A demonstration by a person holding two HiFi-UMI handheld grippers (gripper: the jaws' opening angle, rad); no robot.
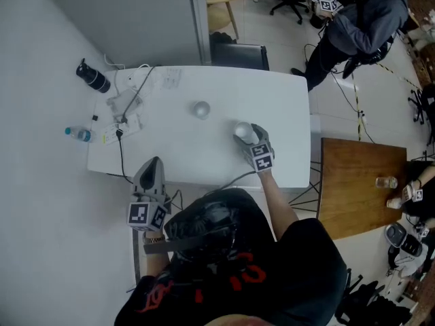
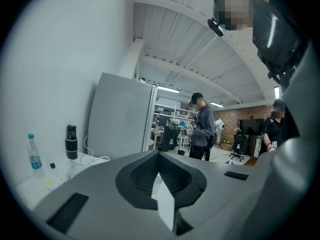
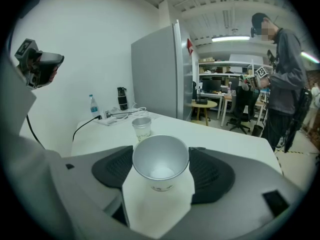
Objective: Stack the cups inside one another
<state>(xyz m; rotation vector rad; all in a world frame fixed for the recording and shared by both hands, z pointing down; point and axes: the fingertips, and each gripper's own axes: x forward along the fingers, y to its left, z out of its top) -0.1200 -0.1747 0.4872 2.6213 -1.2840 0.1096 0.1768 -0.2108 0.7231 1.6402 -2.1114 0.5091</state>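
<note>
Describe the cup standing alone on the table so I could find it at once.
Find the white table, with cables cluttering its left end. Nearer the middle, a small silvery cup stands upright by itself. The other cup is gripped in the right tongs, while this one has nothing touching it.

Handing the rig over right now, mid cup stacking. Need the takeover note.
Left tongs: shut, empty, by the near edge of the table.
Right tongs: shut on a cup, upright, mouth up.
Second cup: stands alone on the table, beyond the gripped one and apart from it.
Done: one cup gripped.
Left: carry it over and set it into the second cup. Nothing is nested yet.
</note>
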